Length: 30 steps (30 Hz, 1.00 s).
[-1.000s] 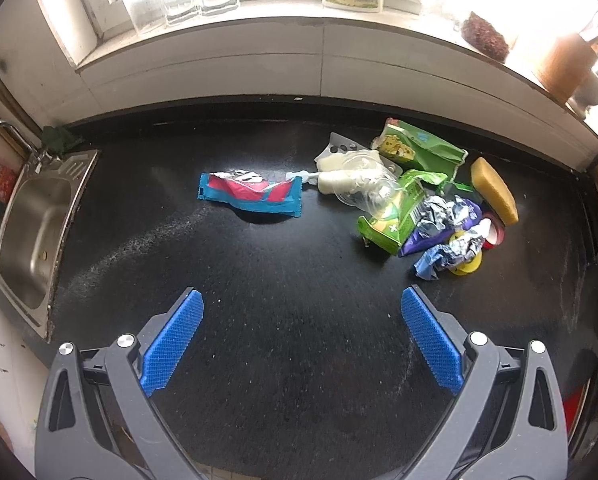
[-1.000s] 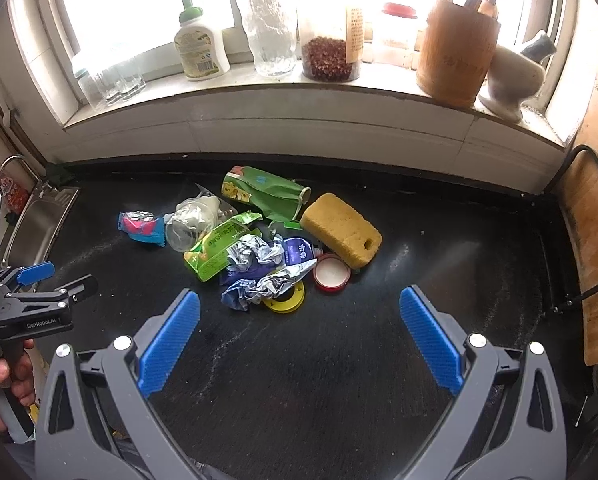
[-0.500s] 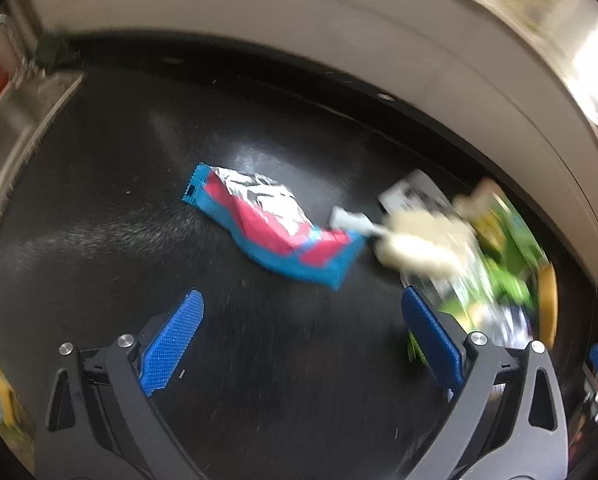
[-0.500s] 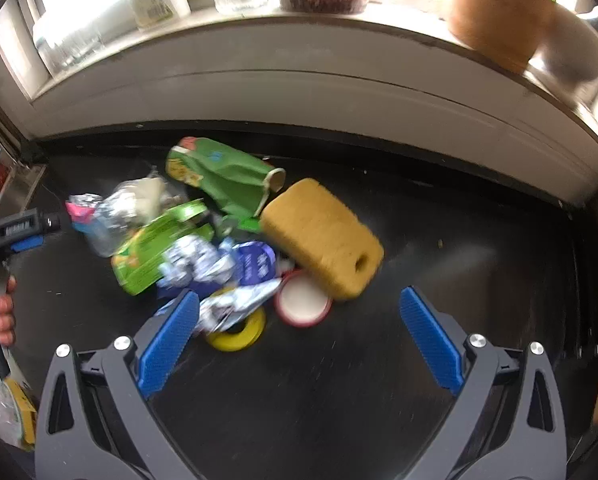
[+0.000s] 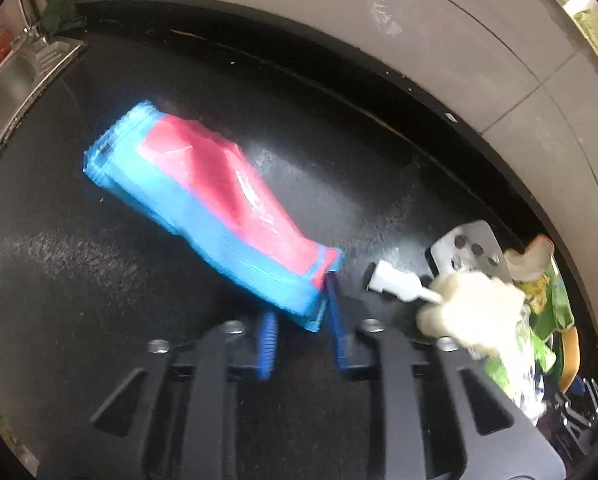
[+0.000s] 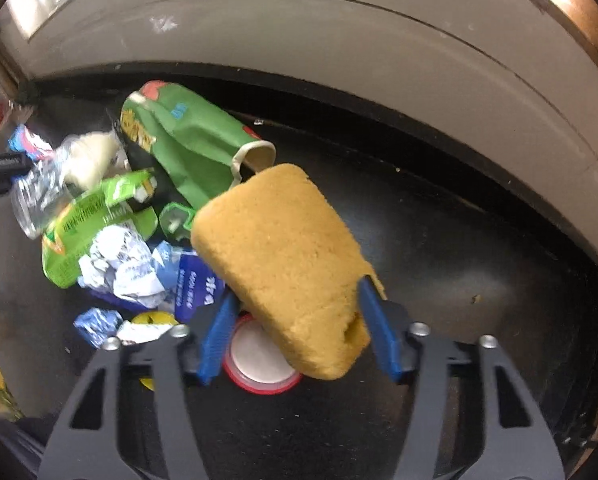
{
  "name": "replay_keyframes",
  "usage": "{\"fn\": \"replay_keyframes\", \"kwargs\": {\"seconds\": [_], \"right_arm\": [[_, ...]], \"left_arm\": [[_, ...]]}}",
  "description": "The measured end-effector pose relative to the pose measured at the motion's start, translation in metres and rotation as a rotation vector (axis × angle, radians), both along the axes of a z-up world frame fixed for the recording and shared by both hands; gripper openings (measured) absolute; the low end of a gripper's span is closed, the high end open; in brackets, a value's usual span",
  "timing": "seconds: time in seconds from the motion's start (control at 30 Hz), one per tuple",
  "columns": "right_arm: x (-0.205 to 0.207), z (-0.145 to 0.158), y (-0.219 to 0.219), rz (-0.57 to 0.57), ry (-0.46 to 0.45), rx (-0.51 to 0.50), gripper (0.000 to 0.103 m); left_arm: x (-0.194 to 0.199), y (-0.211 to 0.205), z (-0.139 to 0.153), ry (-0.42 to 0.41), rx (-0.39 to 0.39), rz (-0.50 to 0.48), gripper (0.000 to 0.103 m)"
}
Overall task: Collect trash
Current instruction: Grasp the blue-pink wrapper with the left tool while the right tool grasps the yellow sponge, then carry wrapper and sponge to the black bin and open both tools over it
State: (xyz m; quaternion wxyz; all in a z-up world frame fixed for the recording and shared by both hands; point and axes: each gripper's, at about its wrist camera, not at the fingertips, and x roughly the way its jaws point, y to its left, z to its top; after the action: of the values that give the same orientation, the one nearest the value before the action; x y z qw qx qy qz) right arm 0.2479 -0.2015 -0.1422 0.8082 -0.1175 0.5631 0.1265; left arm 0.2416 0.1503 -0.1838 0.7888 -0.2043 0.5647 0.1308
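Both grippers have just been closing: the left gripper [image 5: 301, 312] pinches the wrapper's [image 5: 203, 200] near end, the right gripper [image 6: 295, 324] squeezes the sponge [image 6: 283, 264] beside the trash pile [image 6: 111, 236]. Pickup step; next, lift both clear.

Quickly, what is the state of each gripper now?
Left gripper: jaws just closed on the end of the blue and red wrapper.
Right gripper: jaws just closed on the yellow sponge.

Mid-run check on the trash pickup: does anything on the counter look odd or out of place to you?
Yes: the right gripper has just been closing around the yellow sponge, which looks like a cleaning tool rather than trash. The real litter, such as the green snack bag and crumpled wrappers, lies beside it.
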Motion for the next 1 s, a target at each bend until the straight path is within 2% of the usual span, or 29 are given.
{"fn": "replay_keyframes", "kwargs": {"seconds": [0.07, 0.1, 0.13, 0.3, 0.37, 0.57, 0.77, 1.0], "right_arm": [[-0.004, 0.004, -0.002, 0.006, -0.002, 0.018, 0.041], [-0.009, 0.009, -0.004, 0.005, -0.013, 0.024, 0.039], [-0.014, 0.014, -0.005, 0.001, -0.026, 0.021, 0.038], [-0.048, 0.058, -0.010, -0.005, -0.108, 0.073, 0.037], [-0.063, 0.075, -0.010, 0.006, -0.128, 0.095, 0.037], [-0.111, 0.101, 0.000, 0.042, -0.131, 0.130, 0.037], [-0.154, 0.113, 0.036, 0.045, -0.150, 0.140, 0.037], [-0.183, 0.133, 0.092, 0.097, -0.170, 0.157, 0.037]], "left_arm": [[-0.009, -0.003, 0.005, -0.014, 0.007, -0.020, 0.015], [-0.014, -0.004, 0.010, -0.021, 0.011, -0.030, 0.010], [-0.018, -0.004, 0.012, -0.024, 0.015, -0.037, 0.010], [-0.049, -0.009, 0.042, -0.049, 0.026, -0.089, 0.008], [-0.073, -0.019, 0.057, -0.054, 0.057, -0.128, 0.008], [-0.147, -0.064, 0.097, -0.087, 0.166, -0.263, 0.008], [-0.202, -0.089, 0.109, -0.115, 0.170, -0.348, 0.008], [-0.242, -0.056, 0.123, -0.164, 0.174, -0.342, 0.008]]}}
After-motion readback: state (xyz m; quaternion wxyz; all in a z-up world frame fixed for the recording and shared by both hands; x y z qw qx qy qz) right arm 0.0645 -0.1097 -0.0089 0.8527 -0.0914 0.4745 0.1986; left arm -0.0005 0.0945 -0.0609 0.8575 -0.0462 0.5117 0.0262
